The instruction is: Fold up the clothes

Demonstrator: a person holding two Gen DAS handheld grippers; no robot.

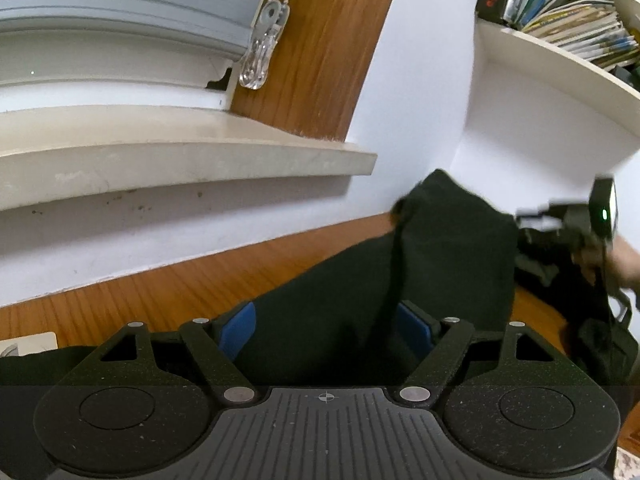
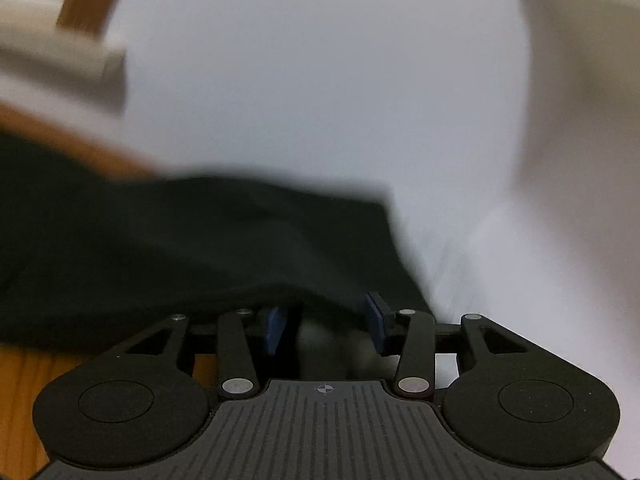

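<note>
A dark, near-black garment [image 1: 440,248] is bunched on the wooden table [image 1: 168,300], and one part of it is raised to a peak by the wall. My left gripper [image 1: 328,326] is open. Its blue pads [image 1: 240,330] stand wide apart with the cloth lying between and over them. A person's hand holds my right gripper [image 1: 536,218] at the far right edge of the cloth. The right wrist view is blurred. In it the same garment [image 2: 192,248] drapes over the tips of my right gripper [image 2: 326,322], whose pads [image 2: 276,330] are apart with a gap between them.
A pale window sill [image 1: 180,164] juts out above the table's far left, with a blind cord weight [image 1: 260,56] hanging over it. A white wall [image 1: 416,100] backs the table. A shelf of books [image 1: 580,28] is mounted at the upper right. A dark bag [image 1: 600,332] lies at the right.
</note>
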